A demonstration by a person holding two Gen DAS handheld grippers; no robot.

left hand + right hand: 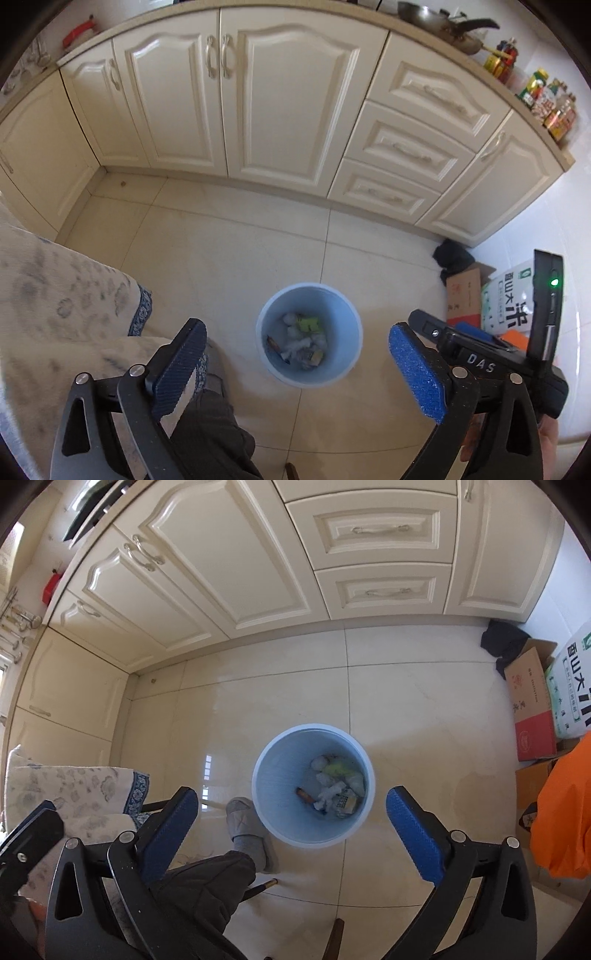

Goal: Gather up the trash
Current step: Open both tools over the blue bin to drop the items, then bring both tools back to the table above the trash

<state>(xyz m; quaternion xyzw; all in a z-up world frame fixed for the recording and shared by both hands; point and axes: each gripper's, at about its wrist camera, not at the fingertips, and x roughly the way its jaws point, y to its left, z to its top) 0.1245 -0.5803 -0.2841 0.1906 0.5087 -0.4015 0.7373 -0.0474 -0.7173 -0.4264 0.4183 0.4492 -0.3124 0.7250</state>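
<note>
A light blue trash bin point(345, 328) stands on the tiled floor, also in the right wrist view point(275, 775). Inside lie crumpled white paper point(330, 794), a green wrapper point(338, 770) and other scraps point(301, 341). My left gripper point(295, 363) is open and empty, held above the bin. My right gripper point(291, 827) is open and empty, also above the bin. The right gripper's body shows at the right of the left wrist view point(491, 354).
Cream kitchen cabinets point(258, 103) run along the back. A table with a patterned cloth point(55, 295) is at left. Cardboard boxes point(528, 701) and a rice bag point(509, 302) sit at right. My slippered foot point(247, 830) is beside the bin. An orange bag point(565, 812) hangs right.
</note>
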